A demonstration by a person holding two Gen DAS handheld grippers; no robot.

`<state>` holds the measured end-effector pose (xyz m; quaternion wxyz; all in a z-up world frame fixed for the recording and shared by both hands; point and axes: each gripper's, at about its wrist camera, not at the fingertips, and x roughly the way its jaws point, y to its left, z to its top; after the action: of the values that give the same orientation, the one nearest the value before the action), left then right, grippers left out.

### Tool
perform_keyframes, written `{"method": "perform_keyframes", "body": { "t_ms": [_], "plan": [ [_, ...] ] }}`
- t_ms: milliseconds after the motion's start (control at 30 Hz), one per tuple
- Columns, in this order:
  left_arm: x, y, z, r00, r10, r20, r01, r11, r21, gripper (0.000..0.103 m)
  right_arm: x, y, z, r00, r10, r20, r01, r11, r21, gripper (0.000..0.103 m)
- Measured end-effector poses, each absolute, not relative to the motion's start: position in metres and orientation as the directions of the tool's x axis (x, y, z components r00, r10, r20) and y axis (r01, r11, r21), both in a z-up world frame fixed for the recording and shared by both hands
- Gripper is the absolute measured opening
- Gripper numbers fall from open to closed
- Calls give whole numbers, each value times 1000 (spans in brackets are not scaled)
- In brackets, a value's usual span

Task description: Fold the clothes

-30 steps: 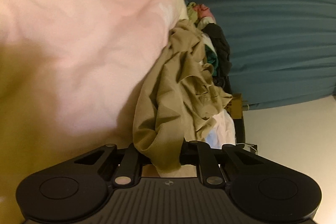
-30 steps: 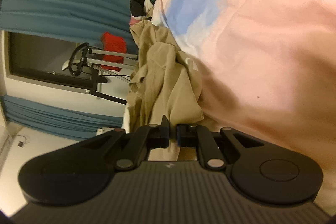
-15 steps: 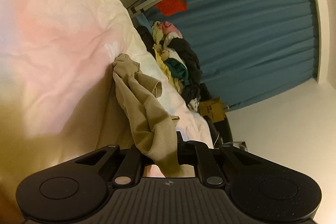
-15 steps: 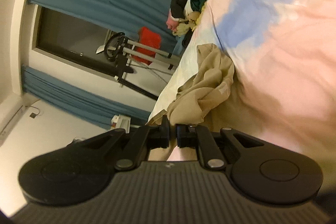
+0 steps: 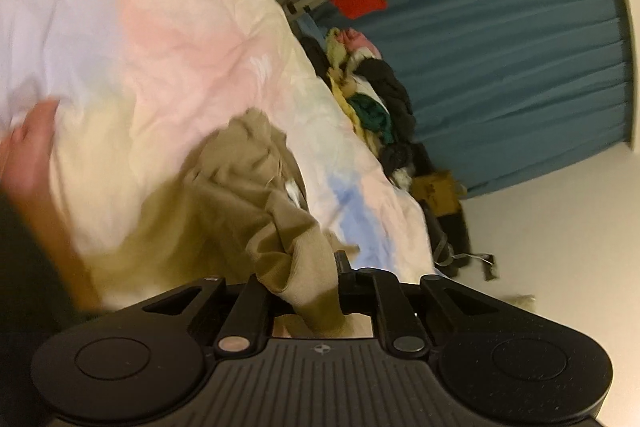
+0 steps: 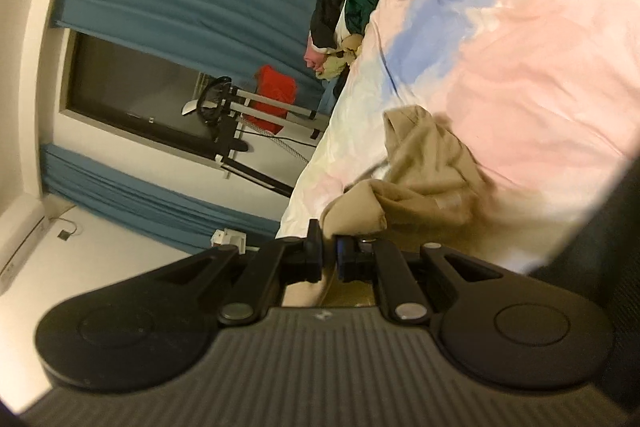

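A tan garment (image 5: 248,187) lies crumpled on the pastel bedcover (image 5: 160,47). My left gripper (image 5: 310,279) is shut on one bunched end of it, with cloth filling the gap between the fingers. In the right wrist view the same tan garment (image 6: 420,171) lies low on the bedcover (image 6: 540,67), and my right gripper (image 6: 329,251) is shut on another edge of it. The two grippers hold the garment close to the bed surface.
A pile of mixed clothes (image 5: 372,99) sits at the far end of the bed, also in the right wrist view (image 6: 352,7). Teal curtains (image 5: 500,47), a red cloth on a drying rack (image 6: 276,95) and a hand (image 5: 28,155) at the left edge are in view.
Both grippers have lowered toward the bed with the tan garment. It hung stretched before and now lies crumpled on the bedcover. A hand has come into the left view.
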<state>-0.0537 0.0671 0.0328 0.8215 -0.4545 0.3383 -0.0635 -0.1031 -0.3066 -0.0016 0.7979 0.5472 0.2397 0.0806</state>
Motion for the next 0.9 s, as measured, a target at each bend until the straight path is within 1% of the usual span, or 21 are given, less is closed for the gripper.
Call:
{"method": "perform_keyframes", "body": {
  "t_ms": [133, 200, 267, 367, 467, 533, 600, 700, 733, 800, 833, 900],
  "plan": [
    [3, 55, 39, 757, -366, -541, -227, 629, -743, 15, -46, -304, 3, 868, 372, -329, 170, 399, 901, 11],
    [37, 49, 36, 742, -368, -560, -230, 645, -729, 15, -17, -306, 3, 861, 359, -360, 203, 406, 891, 11],
    [72, 45, 29, 699, -371, -611, -249, 675, -695, 16, 11, -307, 0, 852, 340, -397, 241, 419, 875, 12],
    [116, 42, 12, 649, -359, -671, -277, 709, -648, 17, 48, -310, -19, 827, 368, -425, 279, 388, 878, 12],
    [143, 41, -5, 628, -338, -701, -282, 740, -610, 18, 82, -313, -42, 794, 385, -471, 321, 393, 862, 12],
    [155, 40, -17, 628, -335, -702, -268, 755, -599, 18, 99, -313, -54, 782, 384, -491, 329, 415, 848, 12],
    [164, 38, -28, 648, -354, -674, -222, 759, -612, 18, 111, -312, -63, 780, 376, -501, 320, 448, 835, 12],
    [171, 39, -46, 687, -379, -620, -156, 756, -636, 19, 116, -319, -86, 791, 398, -464, 292, 421, 859, 12],
    [173, 39, -50, 688, -386, -615, -147, 755, -639, 22, 116, -323, -95, 789, 410, -457, 302, 390, 870, 12],
    [172, 37, -55, 691, -391, -609, -128, 763, -634, 23, 116, -327, -107, 791, 427, -439, 310, 339, 888, 12],
    [172, 35, -54, 692, -389, -608, -115, 772, -626, 26, 114, -328, -111, 793, 432, -429, 308, 324, 895, 12],
    [169, 30, -48, 699, -384, -604, -80, 797, -599, 37, 110, -326, -106, 794, 433, -425, 288, 347, 892, 13]
  ]
}}
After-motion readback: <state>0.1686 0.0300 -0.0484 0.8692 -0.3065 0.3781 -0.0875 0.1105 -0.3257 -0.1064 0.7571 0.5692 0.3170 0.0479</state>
